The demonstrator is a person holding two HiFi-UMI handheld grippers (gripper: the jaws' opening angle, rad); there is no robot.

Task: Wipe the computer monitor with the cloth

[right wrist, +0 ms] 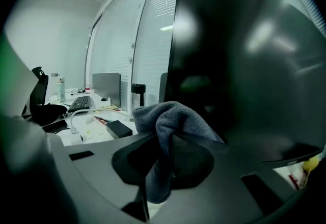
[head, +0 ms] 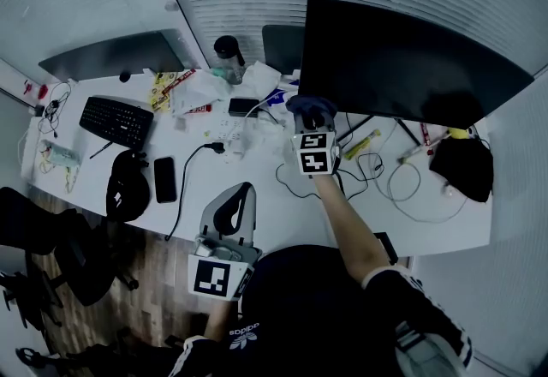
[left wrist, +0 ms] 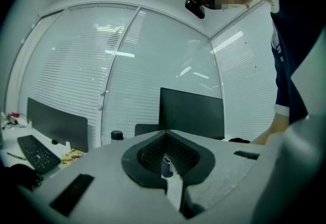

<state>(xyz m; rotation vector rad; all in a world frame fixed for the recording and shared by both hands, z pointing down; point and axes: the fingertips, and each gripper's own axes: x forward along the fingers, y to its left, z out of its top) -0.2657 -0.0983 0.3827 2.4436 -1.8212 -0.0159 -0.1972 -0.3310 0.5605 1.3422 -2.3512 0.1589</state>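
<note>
Right gripper [head: 313,120]: jaws pinched shut on the cloth [right wrist: 175,118], which bunches above them and hangs in a tail below.
Cloth position: at the lower left corner of the monitor [head: 402,58], close in front of the dark screen; whether it touches the glass cannot be told.
Left gripper [head: 229,214]: well back from the monitor, by the person's body, jaws closed together with nothing in them.
Surface [head: 282,204]: cluttered in front of and to the left of the monitor, with loose cables [head: 385,182] trailing below its lower edge.
Risk, bare jaw on glass: only a small wad covers the tips, so a steep angle could likely drag hard plastic across the screen and scratch it.
Risk, cloth slipping: the grip is on a narrow fold; friction against the screen may pull it free.
Risk, pushing the monitor: nothing steadies it, so a firm stroke near its edge could tilt or turn it.
Risk, snagging: a low sweep along the monitor's bottom edge might catch the hanging tail on the cables.
</note>
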